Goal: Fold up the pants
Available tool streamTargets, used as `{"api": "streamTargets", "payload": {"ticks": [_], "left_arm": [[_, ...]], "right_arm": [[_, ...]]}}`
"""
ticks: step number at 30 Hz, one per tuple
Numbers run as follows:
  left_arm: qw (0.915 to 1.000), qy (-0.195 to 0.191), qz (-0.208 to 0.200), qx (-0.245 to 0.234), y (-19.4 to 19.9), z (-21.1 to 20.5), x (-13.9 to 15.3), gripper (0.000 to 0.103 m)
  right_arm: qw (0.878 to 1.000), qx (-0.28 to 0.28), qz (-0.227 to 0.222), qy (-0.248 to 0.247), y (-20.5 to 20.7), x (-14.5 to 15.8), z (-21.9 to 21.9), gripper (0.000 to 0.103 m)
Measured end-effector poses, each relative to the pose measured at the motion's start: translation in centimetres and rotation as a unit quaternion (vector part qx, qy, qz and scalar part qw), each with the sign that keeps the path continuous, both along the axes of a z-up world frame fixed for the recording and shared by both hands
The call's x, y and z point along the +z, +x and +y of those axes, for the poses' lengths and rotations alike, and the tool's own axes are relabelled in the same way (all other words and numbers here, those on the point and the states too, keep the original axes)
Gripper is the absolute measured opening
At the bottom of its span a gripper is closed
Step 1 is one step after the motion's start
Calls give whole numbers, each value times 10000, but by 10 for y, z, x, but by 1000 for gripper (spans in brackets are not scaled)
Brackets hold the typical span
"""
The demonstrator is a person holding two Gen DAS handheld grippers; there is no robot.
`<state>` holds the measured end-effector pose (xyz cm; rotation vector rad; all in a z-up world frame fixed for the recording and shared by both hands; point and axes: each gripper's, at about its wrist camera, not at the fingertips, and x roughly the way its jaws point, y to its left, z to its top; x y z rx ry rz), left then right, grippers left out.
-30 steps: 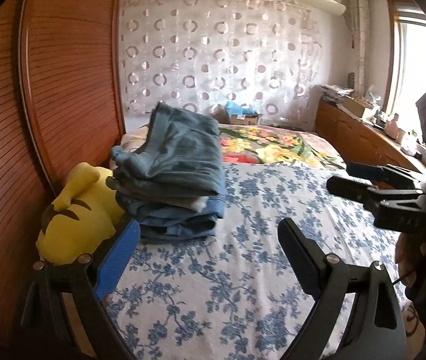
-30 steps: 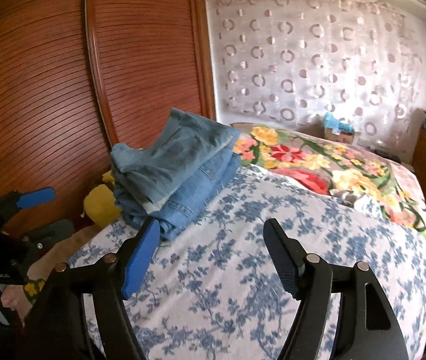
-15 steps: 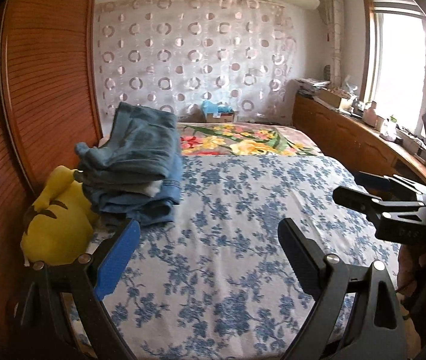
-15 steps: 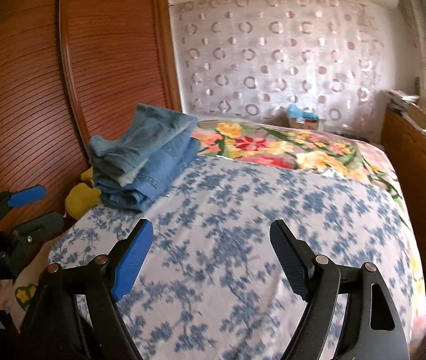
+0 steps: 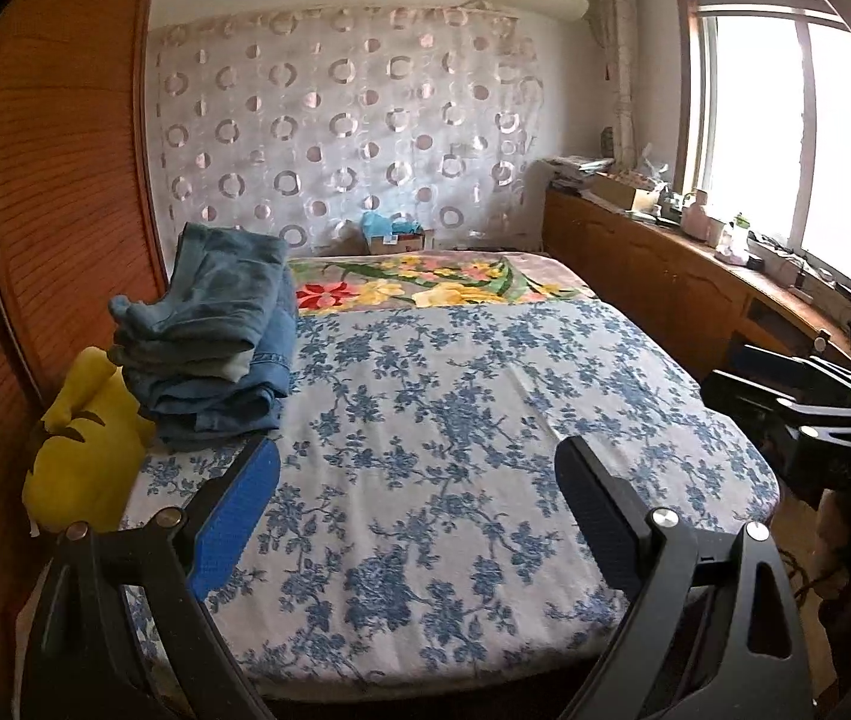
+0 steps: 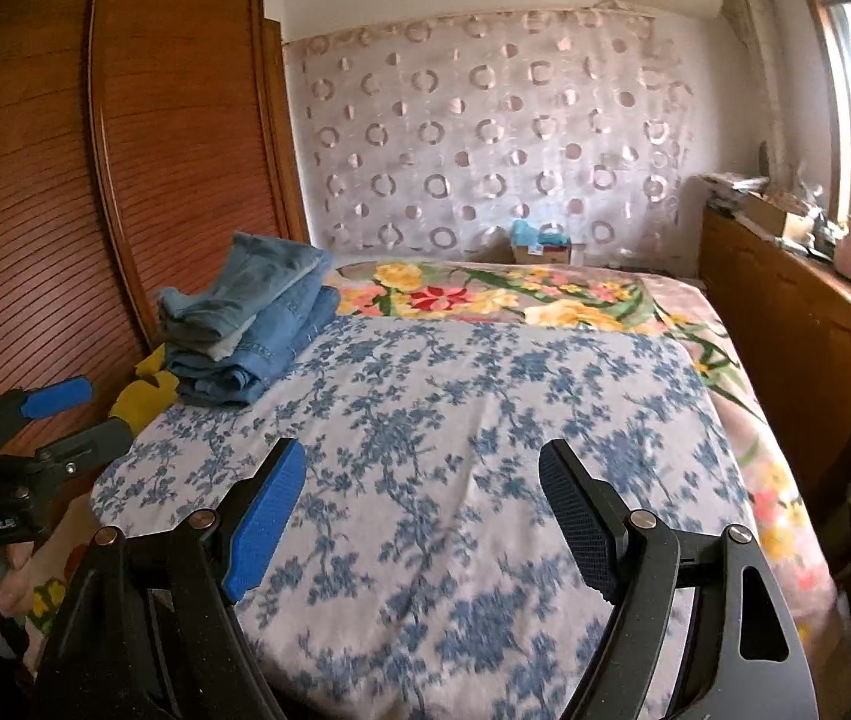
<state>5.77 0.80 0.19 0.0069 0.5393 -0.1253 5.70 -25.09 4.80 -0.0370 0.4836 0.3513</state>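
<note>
A stack of folded blue jeans point(image 5: 215, 336) lies at the far left of the bed, beside the wooden wardrobe; it also shows in the right wrist view point(image 6: 251, 324). My left gripper point(image 5: 416, 468) is open and empty, held over the near part of the bed, well back from the jeans. My right gripper point(image 6: 422, 474) is open and empty over the near edge of the bed. The right gripper shows at the right edge of the left wrist view point(image 5: 797, 396), the left gripper at the left edge of the right wrist view point(image 6: 59, 420).
The bed has a blue-flowered sheet point(image 5: 455, 420) and a bright floral blanket point(image 5: 425, 282) behind it. A yellow plush toy point(image 5: 83, 456) lies beside the jeans. A wooden wardrobe point(image 5: 53, 210) stands left, a low cluttered cabinet point(image 5: 665, 264) right under the window.
Both grippers have drawn back and away from the jeans stack, so the whole bed now shows. Both stay open and empty.
</note>
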Motion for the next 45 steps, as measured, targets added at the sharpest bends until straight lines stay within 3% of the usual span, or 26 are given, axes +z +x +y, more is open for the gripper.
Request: {"api": "streamTargets", "payload": {"ticks": [12, 24, 45], "left_arm": [[9997, -109, -212, 21, -17, -11, 22, 94], [9984, -134, -554, 71, -38, -8, 51, 94], [9981, -127, -588, 111, -43, -6, 50, 94]], "right_arm": [[9983, -365, -454, 41, -29, 9, -15, 82], [9952, -373, -886, 157, -55, 17, -14, 82], [9946, -380, -950, 167, -54, 7, -13, 82]]}}
